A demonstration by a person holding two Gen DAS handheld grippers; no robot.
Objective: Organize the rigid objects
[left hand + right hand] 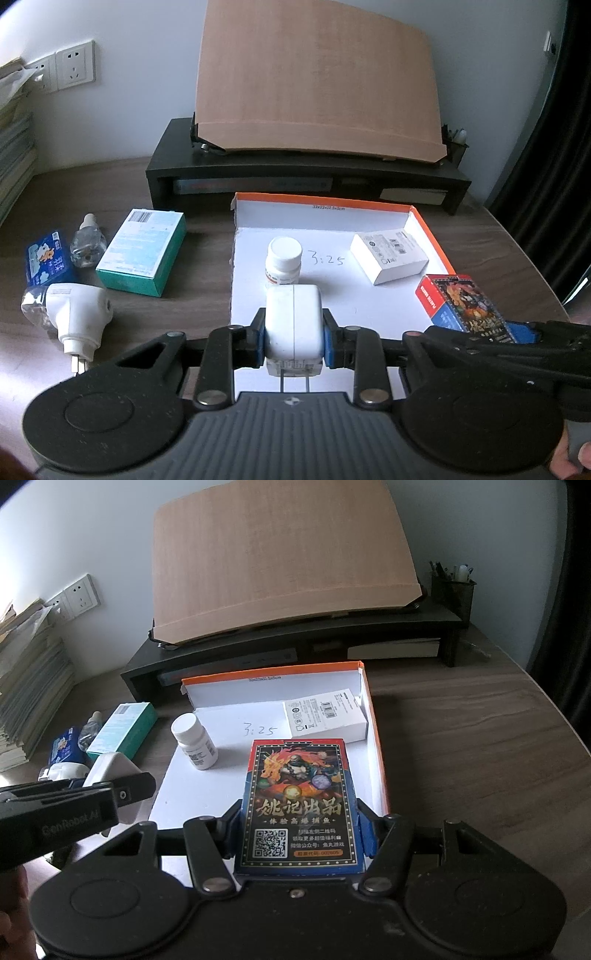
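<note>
My left gripper [293, 341] is shut on a white plug adapter [293, 325] and holds it over the near left part of the white tray with the orange rim [428, 229]. My right gripper [299, 834] is shut on a colourful card box [299, 801] and holds it over the tray's near right part [376, 738]. In the tray stand a white pill bottle [283, 260] and a white carton [388, 254]. The card box also shows in the left wrist view [461, 302].
Left of the tray on the wooden desk lie a teal box [142, 253], a small clear bottle [86, 242], a blue tissue pack [48, 262] and a white plug-in device [75, 317]. A black monitor riser [306, 170] with a wooden board stands behind. Books are stacked at far left.
</note>
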